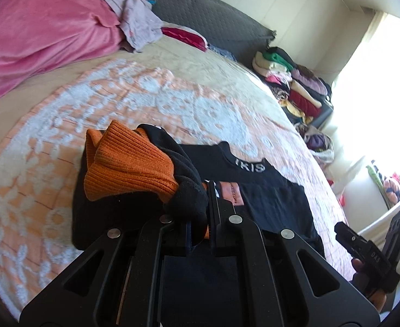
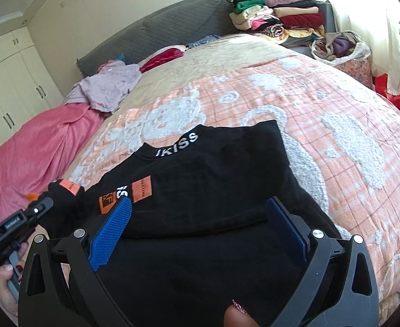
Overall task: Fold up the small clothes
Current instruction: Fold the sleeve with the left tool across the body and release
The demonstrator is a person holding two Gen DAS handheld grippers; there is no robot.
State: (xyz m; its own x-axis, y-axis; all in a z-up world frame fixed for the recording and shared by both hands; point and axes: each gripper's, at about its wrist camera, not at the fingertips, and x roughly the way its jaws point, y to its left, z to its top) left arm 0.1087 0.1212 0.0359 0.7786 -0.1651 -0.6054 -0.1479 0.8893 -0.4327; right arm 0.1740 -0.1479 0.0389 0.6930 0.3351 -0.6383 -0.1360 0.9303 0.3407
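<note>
At the far left edge of the bed (image 2: pixel 254 62) a pink blanket (image 1: pixel 36 32) lies bunched, with a crumpled lilac garment (image 2: pixel 110 87) against its far end and a dark red cushion (image 2: pixel 161 57) just beyond, in front of the grey headboard (image 2: pixel 156 32).

Nearer, over the left part of the patterned orange-and-white bedspread (image 1: pixel 145 95), the left gripper (image 1: pixel 200 207) is clamped tight on a sleeve (image 1: pixel 183 174) of the black sweater (image 2: pixel 200 179); the sleeve's ribbed orange cuff (image 1: pixel 126 163) sticks out past the closed fingers and the black cloth bunches around them.

The sweater itself lies spread on the bedspread toward the near edge, collar with white lettering (image 2: pixel 176 144) pointing to the headboard, orange patches (image 2: pixel 142 190) on its chest.

The right gripper (image 2: pixel 200 231) hangs above the sweater's lower part with its blue-padded fingers (image 2: pixel 112 231) wide apart, nothing between them but the cloth below; whether they touch it I cannot tell.

At the far right corner, beside the bed, stacks of folded clothes (image 2: pixel 281 16) rise, with a bag of laundry (image 2: pixel 339 46) next to them near the bright curtain (image 2: pixel 363 27).
</note>
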